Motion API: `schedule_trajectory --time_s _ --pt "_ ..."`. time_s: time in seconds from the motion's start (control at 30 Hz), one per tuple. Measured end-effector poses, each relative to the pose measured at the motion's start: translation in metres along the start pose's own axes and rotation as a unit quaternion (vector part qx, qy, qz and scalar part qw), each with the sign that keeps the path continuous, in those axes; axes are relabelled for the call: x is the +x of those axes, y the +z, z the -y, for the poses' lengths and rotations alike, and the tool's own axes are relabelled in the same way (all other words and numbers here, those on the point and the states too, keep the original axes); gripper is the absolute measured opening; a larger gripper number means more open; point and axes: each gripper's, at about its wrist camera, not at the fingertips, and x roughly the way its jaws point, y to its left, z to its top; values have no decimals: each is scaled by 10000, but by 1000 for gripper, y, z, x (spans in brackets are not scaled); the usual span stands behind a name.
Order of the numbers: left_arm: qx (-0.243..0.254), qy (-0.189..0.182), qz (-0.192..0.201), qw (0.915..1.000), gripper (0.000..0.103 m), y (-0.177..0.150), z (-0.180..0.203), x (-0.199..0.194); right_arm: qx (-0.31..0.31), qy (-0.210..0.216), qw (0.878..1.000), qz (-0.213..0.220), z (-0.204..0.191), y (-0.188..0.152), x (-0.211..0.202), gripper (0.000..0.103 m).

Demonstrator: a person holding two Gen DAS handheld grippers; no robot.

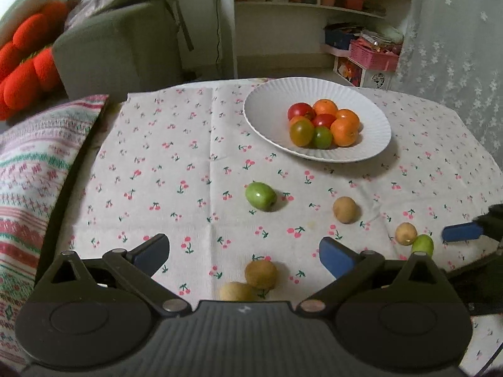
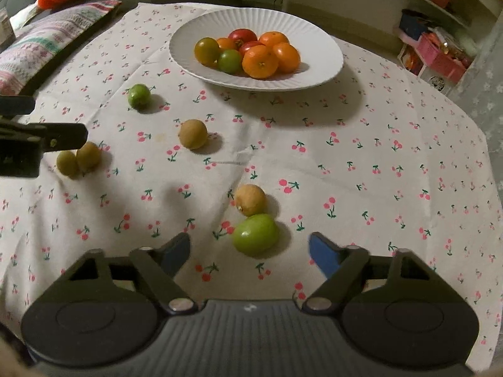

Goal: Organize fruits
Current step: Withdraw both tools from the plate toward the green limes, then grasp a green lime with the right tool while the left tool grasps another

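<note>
A white ribbed plate [image 1: 270,103] [image 2: 317,62] at the table's far side holds oranges, red and green tomatoes. Loose fruit lies on the cherry-print cloth. In the left wrist view, two tan fruits [image 1: 261,274] lie between the fingers of my open left gripper [image 1: 245,254], with a green fruit [image 1: 260,196] and a tan fruit [image 1: 345,209] farther off. In the right wrist view, a green fruit [image 2: 255,234] and a tan fruit [image 2: 250,199] lie just ahead of my open, empty right gripper [image 2: 250,251]. The right gripper's blue pad [image 1: 462,232] shows at the left view's right edge.
A patterned cushion [image 1: 34,169] lies along the table's left edge. A sofa with orange pillows [image 1: 28,59] stands beyond it. Shelves and a pink basket [image 1: 374,55] stand behind the table. The left gripper [image 2: 47,136] shows at the right view's left edge.
</note>
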Motion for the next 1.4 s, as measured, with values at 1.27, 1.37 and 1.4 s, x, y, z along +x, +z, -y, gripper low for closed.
schedule_trajectory --time_s 1.27,1.37,1.4 --pt "79 -740 38 9972 91 9 9 9 515 569 9968 245 23 9 -17 29" --pt "-317 -733 26 9968 91 25 -11 23 619 552 9959 364 29 14 -20 29" --pt "-440 -752 12 9962 91 29 -17 28 643 522 9957 409 31 16 -21 29"
